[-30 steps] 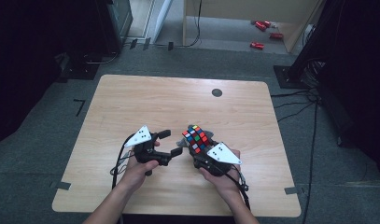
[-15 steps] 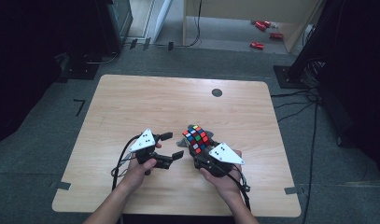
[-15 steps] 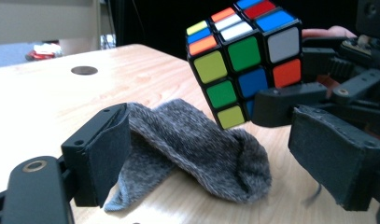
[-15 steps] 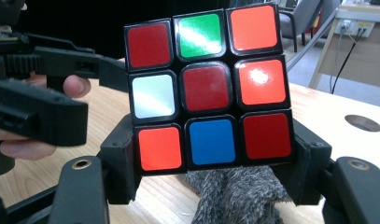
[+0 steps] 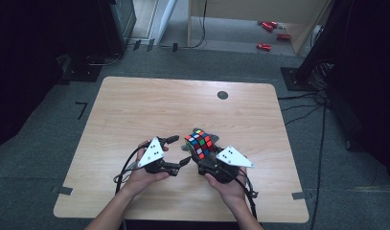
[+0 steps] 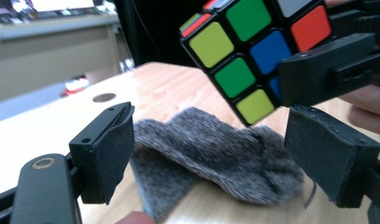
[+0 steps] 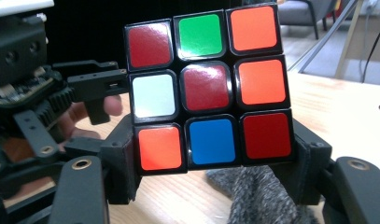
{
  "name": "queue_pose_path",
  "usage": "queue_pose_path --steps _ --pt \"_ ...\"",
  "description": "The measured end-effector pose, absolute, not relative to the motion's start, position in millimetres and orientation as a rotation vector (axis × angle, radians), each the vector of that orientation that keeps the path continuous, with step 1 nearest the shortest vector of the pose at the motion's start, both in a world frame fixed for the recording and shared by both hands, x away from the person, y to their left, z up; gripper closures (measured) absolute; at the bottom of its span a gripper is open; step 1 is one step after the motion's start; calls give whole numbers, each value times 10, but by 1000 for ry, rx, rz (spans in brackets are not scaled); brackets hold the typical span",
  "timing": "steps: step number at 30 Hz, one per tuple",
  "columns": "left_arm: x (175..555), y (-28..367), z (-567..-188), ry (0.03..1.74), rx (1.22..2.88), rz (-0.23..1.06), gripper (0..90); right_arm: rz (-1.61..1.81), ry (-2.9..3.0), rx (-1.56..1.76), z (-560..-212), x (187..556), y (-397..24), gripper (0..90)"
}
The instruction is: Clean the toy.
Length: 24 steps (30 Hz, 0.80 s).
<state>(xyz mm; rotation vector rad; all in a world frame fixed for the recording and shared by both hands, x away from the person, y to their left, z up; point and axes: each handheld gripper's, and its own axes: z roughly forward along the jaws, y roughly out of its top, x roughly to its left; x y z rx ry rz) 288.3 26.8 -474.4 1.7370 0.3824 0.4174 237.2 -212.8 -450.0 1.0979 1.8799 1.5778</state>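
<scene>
Resting on grey carpet, the wooden table [image 5: 135,110] lay bare left of the cube [image 5: 200,142]. The left gripper [image 5: 178,151], just left of it, had been closing, nothing between its jaws. The right gripper [image 5: 198,154] clamped the cube above a grey cloth [image 6: 211,158].

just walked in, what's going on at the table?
A person at a wooden table holds a gripper in each hand. The right gripper is shut on a scrambled puzzle cube, holding it up off the table above a grey fuzzy cloth. The left gripper sits just beside the cube; its jaws have just been closing, but nothing is between them and they don't touch the cube yet. It looks lined up to take hold of one side, perhaps to turn a layer.
</scene>
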Motion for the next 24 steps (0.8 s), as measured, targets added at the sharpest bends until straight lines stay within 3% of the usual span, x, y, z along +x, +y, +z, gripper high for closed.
queue_pose_path --steps 6,8,24 --pt "2827 208 -4794 311 1818 497 184 1616 1869 1148 -4475 2367 -2134 340" --pt "2810 177 -4794 330 1846 519 134 1629 1883 1151 -4475 2368 -2126 340" --pt "2705 107 -4822 178 1783 760 152 1666 2066 1265 -4576 2431 -2017 340"
